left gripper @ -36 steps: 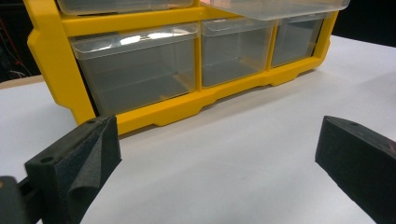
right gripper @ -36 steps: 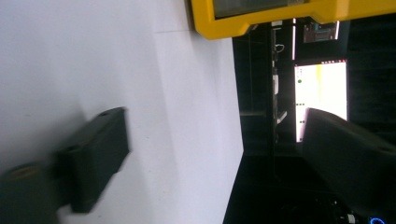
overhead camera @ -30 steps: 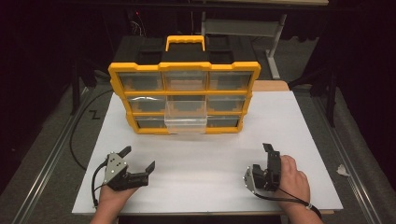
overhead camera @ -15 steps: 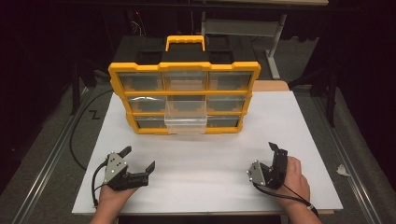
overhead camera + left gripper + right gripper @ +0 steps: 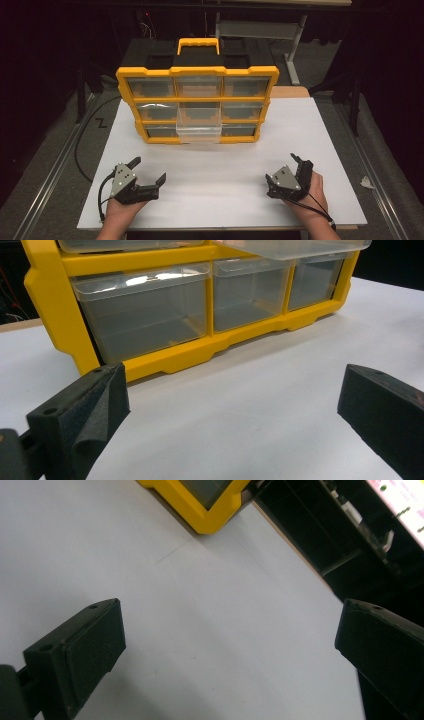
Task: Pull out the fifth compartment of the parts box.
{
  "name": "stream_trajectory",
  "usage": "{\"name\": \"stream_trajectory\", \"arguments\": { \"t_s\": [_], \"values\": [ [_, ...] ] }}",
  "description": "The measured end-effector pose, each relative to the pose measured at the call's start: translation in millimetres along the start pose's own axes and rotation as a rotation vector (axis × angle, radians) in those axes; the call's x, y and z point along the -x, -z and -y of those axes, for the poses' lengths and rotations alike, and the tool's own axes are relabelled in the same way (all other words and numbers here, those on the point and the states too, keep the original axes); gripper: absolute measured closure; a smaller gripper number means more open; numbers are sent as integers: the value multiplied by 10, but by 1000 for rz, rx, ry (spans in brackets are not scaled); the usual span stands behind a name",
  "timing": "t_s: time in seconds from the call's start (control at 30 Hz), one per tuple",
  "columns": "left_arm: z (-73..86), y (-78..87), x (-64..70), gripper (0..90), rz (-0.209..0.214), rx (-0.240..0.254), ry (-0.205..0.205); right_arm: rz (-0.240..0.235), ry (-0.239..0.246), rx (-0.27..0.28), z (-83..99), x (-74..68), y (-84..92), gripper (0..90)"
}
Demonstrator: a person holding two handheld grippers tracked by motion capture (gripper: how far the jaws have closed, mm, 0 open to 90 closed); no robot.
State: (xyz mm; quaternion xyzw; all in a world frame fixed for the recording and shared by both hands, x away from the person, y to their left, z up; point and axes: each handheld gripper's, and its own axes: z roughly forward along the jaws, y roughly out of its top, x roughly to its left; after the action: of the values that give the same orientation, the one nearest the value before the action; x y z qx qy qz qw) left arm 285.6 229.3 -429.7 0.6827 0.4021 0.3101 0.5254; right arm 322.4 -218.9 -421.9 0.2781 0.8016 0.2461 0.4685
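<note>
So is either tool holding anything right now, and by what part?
Nothing is held. The left tool and the right tool are both open over the white tabletop.

The right gripper [image 5: 300,168] has shifted toward the board's [image 5: 345,150] right edge and rolled onto its side, jaws wide apart.

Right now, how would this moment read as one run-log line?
left gripper: open, empty | right gripper: open, empty | organizer: middle drawer pulled out | table: both hands resting
</note>
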Motion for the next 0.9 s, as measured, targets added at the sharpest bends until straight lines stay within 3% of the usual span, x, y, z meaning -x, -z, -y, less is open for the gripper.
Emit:
{"name": "stream_trajectory", "arguments": {
  "t_s": [0.07,0.2,0.7,0.77,0.9],
  "values": [
    [0,-2,1,7,2,-1,0,-19,-50,8,6,34,14,9],
    [1,-6,1,7,5,0,2,-66,-193,31,47,92,52,9],
    [1,-7,-23,7,6,-1,32,-201,-662,196,239,312,141,8],
    [2,-7,-32,7,8,-1,41,-204,-681,196,260,331,120,9],
    [5,-7,-46,5,1,-3,58,-206,-664,165,278,320,66,9]
  ]
}}
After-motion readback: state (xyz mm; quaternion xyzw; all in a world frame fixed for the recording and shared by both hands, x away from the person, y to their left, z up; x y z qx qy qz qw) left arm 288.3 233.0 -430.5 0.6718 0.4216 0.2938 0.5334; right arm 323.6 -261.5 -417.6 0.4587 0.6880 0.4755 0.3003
